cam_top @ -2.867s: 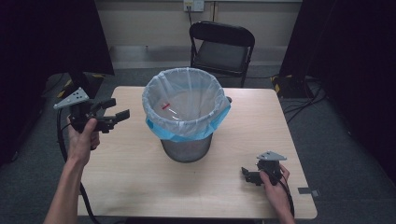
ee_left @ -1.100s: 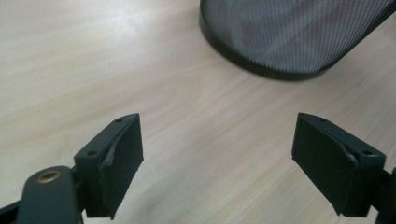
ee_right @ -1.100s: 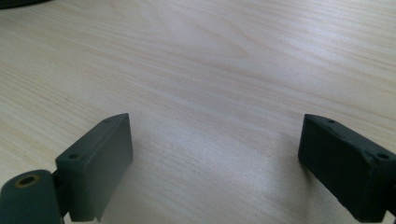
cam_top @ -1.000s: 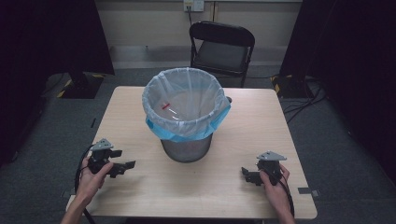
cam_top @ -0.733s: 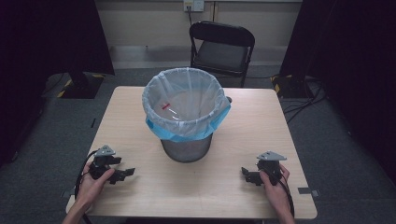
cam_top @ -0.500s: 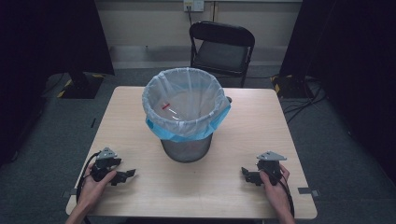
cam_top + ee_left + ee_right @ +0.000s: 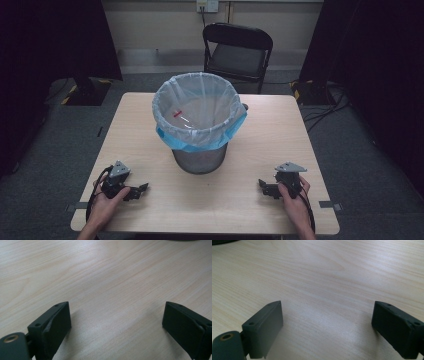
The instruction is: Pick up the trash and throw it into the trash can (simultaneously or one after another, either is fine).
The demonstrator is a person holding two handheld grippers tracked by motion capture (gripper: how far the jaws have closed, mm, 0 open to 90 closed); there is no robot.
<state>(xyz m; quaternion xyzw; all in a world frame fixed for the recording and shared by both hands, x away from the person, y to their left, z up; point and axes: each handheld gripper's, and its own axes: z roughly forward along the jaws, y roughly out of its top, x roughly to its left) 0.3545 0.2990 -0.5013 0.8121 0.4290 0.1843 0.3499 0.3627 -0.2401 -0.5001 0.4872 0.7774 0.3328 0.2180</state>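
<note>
Both grippers lie low on the pale wooden table [image 7: 250,200], one at each near corner, and the grey metal waste bin [image 7: 200,157] lined with a clear bag turned over a blue one stands well apart from them, at the middle of the tabletop; a small red mark shows on the bag's inner wall, too small to say what it is. The left gripper [image 7: 139,190] has just been opening its jaws, and in the left gripper view [image 7: 116,322] they stand spread wide over bare wood grain with nothing between them; the right gripper [image 7: 263,186] is likewise released, and the right gripper view [image 7: 327,322] shows its black pads parted over the plain board, empty.

To my eye the liner is fitted and this is the setting-down, hands coming to rest after the work on the bin; to do it well, I would let each gripper settle flat on the wood rather than drop it, keep the jaws slack so nothing snags, and lay the trailing cables clear of the bin's foot; a tug on a cable or a nudge from a forearm could shift the bin or drag the folded bag off its rim. A black folding chair [image 7: 237,50] stands beyond the far edge, well out of the way.
</note>
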